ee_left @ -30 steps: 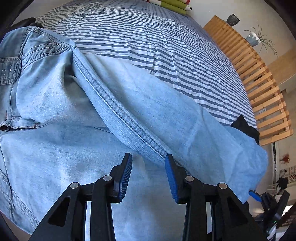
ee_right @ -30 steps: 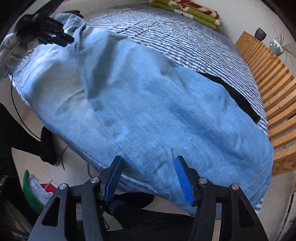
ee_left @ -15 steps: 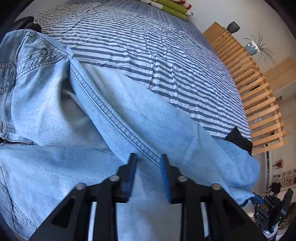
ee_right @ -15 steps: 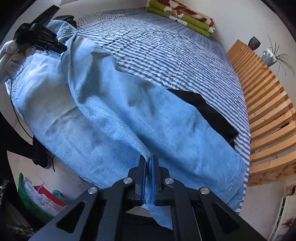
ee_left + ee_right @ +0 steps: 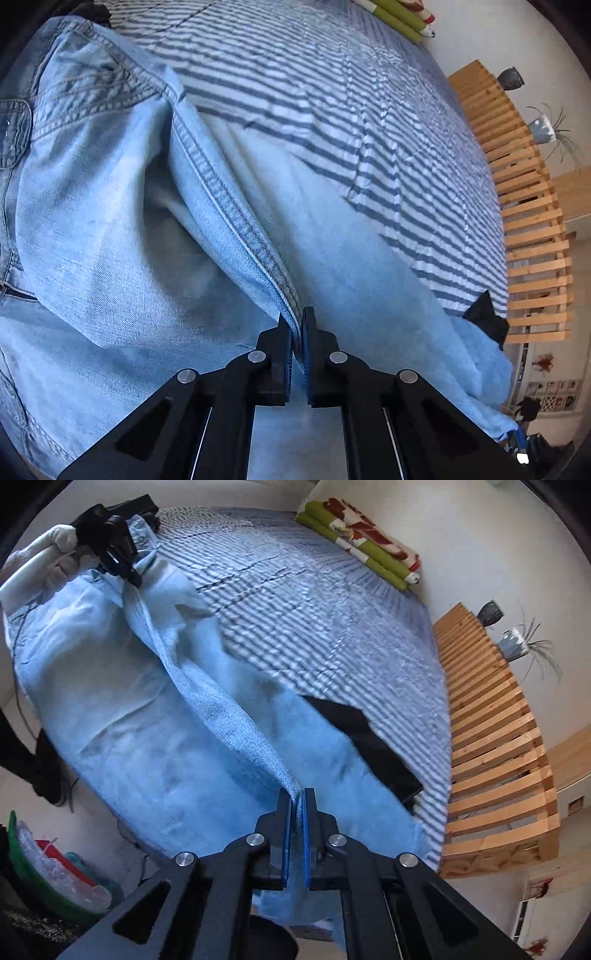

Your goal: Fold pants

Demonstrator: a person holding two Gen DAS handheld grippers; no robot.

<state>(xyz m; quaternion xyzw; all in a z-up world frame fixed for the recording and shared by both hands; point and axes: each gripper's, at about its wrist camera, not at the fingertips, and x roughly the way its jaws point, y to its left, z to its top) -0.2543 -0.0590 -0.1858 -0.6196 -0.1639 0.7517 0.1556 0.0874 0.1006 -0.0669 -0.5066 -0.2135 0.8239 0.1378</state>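
Light blue jeans (image 5: pixel 122 240) lie across the near side of a striped bed, waistband and pocket at the left. In the left wrist view my left gripper (image 5: pixel 297 326) has its jaws closing onto the stitched side seam (image 5: pixel 229 214), which is pinched between the blue pads. In the right wrist view my right gripper (image 5: pixel 297 808) is shut on a raised ridge of the jeans (image 5: pixel 166 746) leg, lifted off the bed. The left gripper (image 5: pixel 129 576) shows there at the top left, held by a hand in a pale glove (image 5: pixel 55 546) at the waist end.
The striped bedcover (image 5: pixel 314 609) stretches beyond the jeans. A black garment (image 5: pixel 373 749) lies partly under the leg. A wooden slatted frame (image 5: pixel 498 760) runs along the right, rolled green bedding (image 5: pixel 362 542) sits at the wall, and a green bag (image 5: pixel 44 867) stands on the floor.
Both grippers went from open to closed on the denim, the right one first. The right gripper then rose, pulling the leg into a ridge. The left gripper slid onto the side seam.
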